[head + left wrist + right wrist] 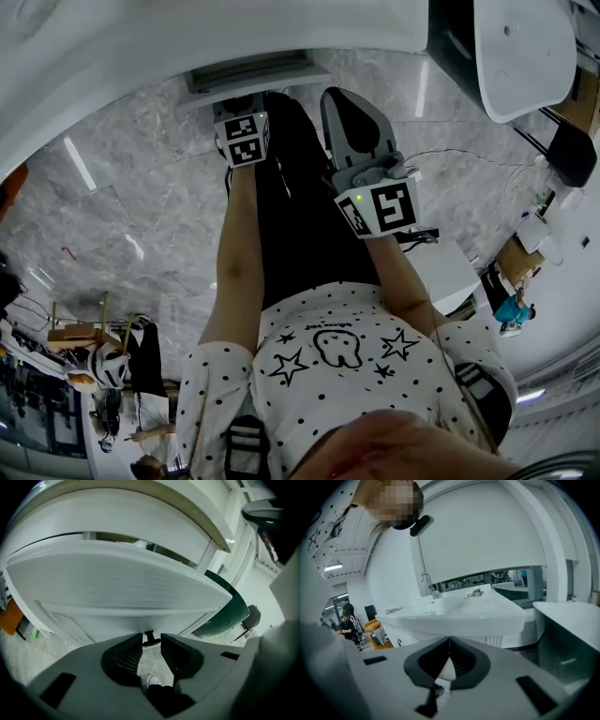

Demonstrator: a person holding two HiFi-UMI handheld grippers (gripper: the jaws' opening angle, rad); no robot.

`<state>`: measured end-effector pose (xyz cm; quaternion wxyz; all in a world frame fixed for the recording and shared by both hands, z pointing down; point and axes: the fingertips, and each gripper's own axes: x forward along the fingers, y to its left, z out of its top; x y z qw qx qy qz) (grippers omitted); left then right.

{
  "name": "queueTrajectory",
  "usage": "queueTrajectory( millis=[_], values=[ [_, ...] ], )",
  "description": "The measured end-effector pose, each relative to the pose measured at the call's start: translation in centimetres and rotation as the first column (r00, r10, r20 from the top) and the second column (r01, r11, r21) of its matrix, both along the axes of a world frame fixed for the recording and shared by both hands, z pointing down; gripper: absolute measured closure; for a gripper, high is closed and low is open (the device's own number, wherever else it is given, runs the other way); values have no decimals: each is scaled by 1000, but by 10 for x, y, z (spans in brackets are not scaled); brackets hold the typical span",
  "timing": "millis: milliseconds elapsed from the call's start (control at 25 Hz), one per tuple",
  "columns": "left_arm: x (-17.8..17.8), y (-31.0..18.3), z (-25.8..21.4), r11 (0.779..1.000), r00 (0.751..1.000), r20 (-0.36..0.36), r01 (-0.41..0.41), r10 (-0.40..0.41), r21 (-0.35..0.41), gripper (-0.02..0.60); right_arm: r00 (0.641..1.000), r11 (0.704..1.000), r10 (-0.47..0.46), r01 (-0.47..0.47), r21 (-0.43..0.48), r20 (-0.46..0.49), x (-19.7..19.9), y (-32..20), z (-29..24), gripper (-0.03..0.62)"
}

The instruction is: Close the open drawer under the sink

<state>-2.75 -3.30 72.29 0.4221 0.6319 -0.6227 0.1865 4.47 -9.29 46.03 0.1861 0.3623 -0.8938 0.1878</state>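
The white drawer (pixel 253 75) stands pulled out under the white sink counter (pixel 141 56). In the left gripper view its broad white front (pixel 117 583) fills the frame, with a dark gap above it. My left gripper (pixel 151 649) is open, and the drawer's small dark handle (pixel 149 637) sits right at its fingertips. In the head view the left gripper (pixel 242 117) is close against the drawer. My right gripper (pixel 345 98) is held beside it to the right. Its jaws are shut and empty (pixel 450 641), and it looks at another white sink (pixel 454 609) with a faucet (pixel 427 584).
The person's dark trouser leg (pixel 291 206) and a white shoe (pixel 153 681) are below the grippers on the grey marble floor (pixel 141 206). A white basin (pixel 520 47) is at the upper right. A dark green tub (pixel 225 616) stands right of the drawer; people (pixel 347 620) are at the far left.
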Motion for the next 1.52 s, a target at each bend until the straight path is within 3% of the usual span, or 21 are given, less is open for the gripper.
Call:
queueTrajectory(
  millis=[1520],
  values=[
    [-6,-5,-2,999,999,13,32,-32,20,457,1000,1000,8,-8,-16,-3,5,3,4,580]
  ],
)
